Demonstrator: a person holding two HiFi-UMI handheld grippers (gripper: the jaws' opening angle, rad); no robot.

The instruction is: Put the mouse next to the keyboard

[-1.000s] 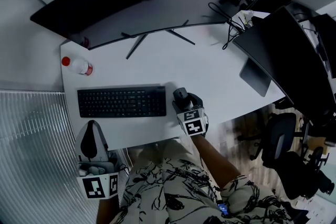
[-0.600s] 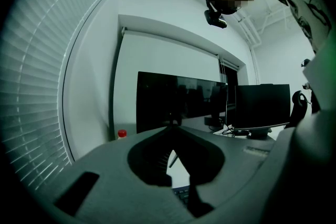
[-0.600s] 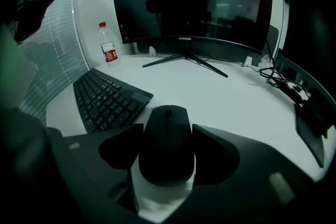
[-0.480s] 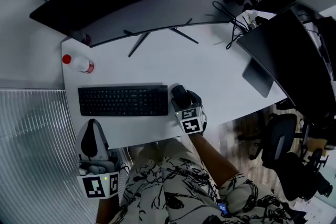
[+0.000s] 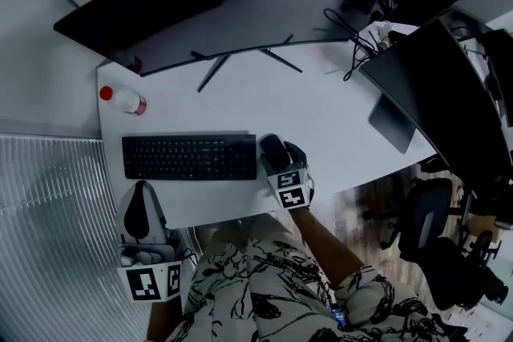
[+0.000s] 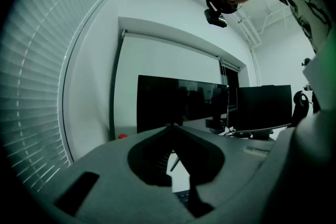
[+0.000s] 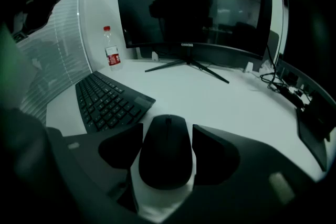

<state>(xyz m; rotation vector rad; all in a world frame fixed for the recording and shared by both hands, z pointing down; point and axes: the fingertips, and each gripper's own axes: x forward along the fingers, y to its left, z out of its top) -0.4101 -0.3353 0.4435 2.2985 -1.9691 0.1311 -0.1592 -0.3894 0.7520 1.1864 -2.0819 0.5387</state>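
A black mouse (image 5: 273, 149) (image 7: 165, 152) sits between the jaws of my right gripper (image 5: 278, 146) (image 7: 167, 136), which is shut on it from both sides. It is low over the white desk (image 5: 321, 112), close beside the right end of the black keyboard (image 5: 189, 157) (image 7: 107, 99). My left gripper (image 5: 143, 190) (image 6: 172, 127) hangs off the desk's front left corner, shut with nothing in it. Its jaws meet in a point.
A water bottle (image 5: 122, 99) (image 7: 111, 53) with a red cap stands at the desk's back left. A wide curved monitor (image 5: 232, 0) (image 7: 194, 8) spans the back. A second monitor (image 5: 433, 84) and cables (image 5: 361, 32) are at right, with an office chair (image 5: 433, 228) beyond.
My right gripper has carried the mouse a little left, closing the gap to the keyboard's right end. The left gripper has stayed put.
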